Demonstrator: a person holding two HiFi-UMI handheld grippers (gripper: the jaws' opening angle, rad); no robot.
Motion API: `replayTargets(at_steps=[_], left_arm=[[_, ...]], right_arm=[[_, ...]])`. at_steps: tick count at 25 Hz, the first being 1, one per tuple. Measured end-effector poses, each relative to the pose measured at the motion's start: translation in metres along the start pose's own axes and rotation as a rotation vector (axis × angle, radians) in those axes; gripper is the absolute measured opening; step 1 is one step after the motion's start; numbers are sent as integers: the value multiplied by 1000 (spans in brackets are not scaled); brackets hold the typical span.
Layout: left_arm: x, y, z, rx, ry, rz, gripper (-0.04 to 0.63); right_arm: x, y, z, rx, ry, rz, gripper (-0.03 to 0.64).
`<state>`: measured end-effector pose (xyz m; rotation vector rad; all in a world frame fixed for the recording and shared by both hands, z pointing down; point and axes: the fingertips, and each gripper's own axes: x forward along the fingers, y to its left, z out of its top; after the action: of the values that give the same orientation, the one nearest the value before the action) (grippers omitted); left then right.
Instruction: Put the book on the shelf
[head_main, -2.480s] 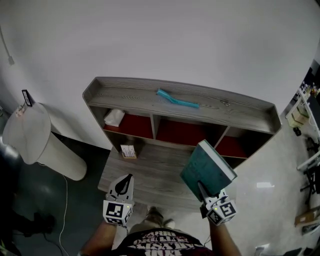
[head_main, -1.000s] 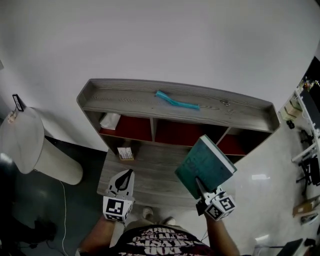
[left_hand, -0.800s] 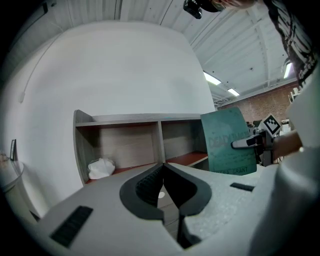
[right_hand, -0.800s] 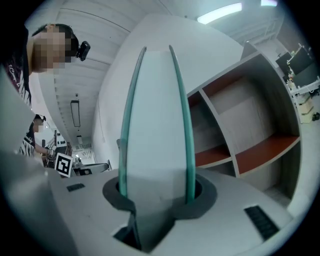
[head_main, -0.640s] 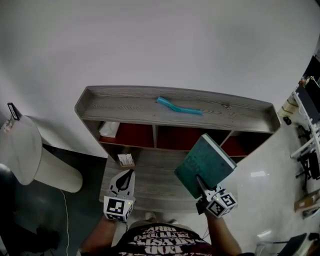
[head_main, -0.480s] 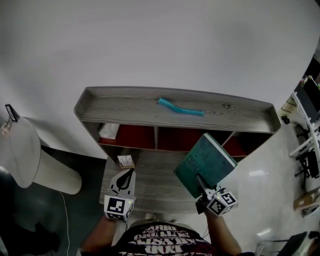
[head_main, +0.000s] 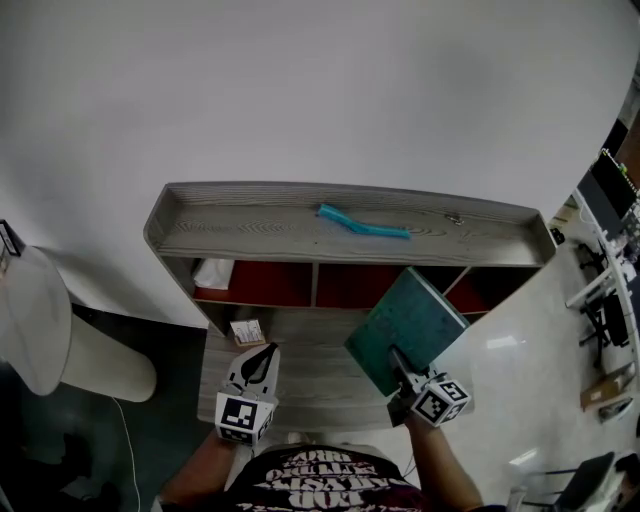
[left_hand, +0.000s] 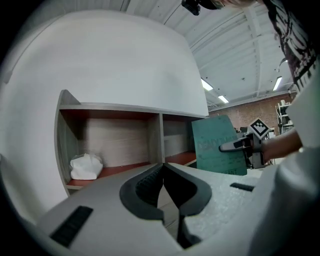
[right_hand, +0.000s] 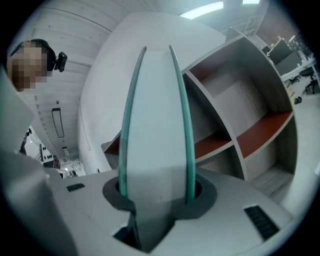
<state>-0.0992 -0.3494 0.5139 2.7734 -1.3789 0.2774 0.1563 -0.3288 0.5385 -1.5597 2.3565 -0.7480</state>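
Carrying step: the right tool (head_main: 401, 366) clamps the teal hardcover book (head_main: 402, 318) before the grey wooden shelf (head_main: 250, 222); the left tool (head_main: 259, 362) is closed, empty; next, likely, slide the book into a red-floored bay (head_main: 352, 286).

One book (head_main: 405, 325); one shelf (head_main: 300, 225); left gripper (head_main: 264, 352), right gripper (head_main: 396, 354): two; one teal stick (head_main: 362, 222); one white bundle (head_main: 212, 274).

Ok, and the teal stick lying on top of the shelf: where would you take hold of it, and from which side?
Take the teal stick near its middle, from above, jaws across its narrow width. It lies flat, long and thin, on the shelf's top board, open overhead. The empty left tongs seem the likelier choice.
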Motion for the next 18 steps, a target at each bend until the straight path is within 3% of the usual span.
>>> replayTargets(at_steps=[7,11,18], left_arm=[[8,-15,-13,-6,40,-79,6],[17,-27,-14,-58,54,-103,6],[43,-50,-33,-9,97,-121,6]], right_arm=[[12,-5,-2,97,-36,-29,163],[17,-9,-4,162,-47,-35,163],[22,-27,-1,262,-53,-32,163]])
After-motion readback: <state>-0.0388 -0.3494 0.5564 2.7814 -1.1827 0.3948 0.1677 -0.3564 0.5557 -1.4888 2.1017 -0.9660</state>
